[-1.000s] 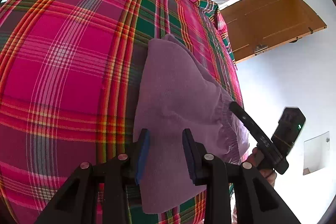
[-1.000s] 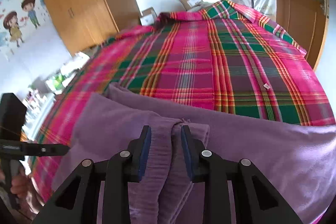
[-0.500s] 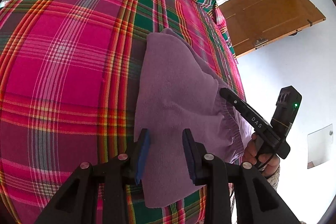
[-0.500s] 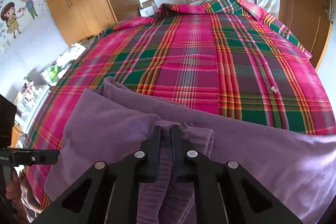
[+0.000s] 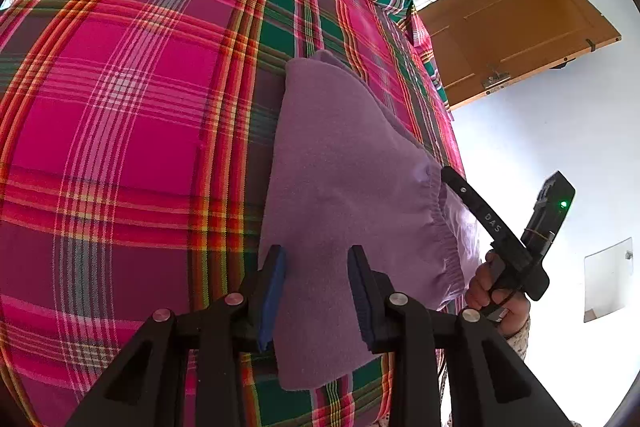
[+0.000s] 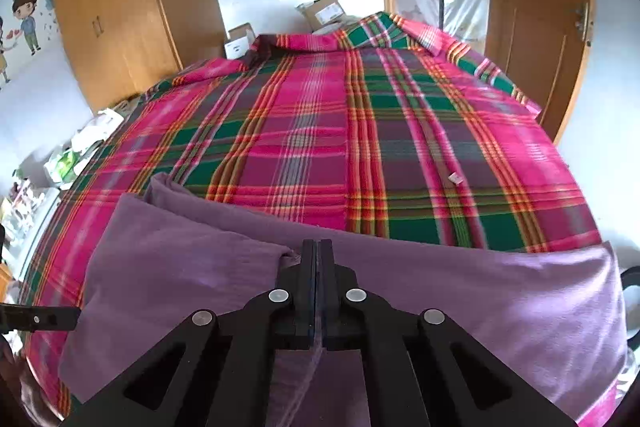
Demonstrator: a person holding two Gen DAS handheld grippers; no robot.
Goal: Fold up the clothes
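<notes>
Purple garment [image 5: 352,187] lies near the front edge of a bed covered with a pink, green and red plaid blanket [image 5: 120,99], partly folded, one layer doubled over another on the left side in the right wrist view. Left gripper [image 5: 316,291] hovers over the garment's near end, jaws spread wide with purple cloth showing between them; nothing gripped. Right gripper [image 6: 317,267] has its jaws pressed together on a bunched fold of the garment [image 6: 200,267] at its near edge. In the left wrist view the right gripper [image 5: 496,227] appears from the side at the garment's elastic hem, a hand [image 5: 496,287] around its handle. Wooden wardrobe [image 6: 120,7] and cardboard boxes [image 6: 324,11] stand beyond the bed.
</notes>
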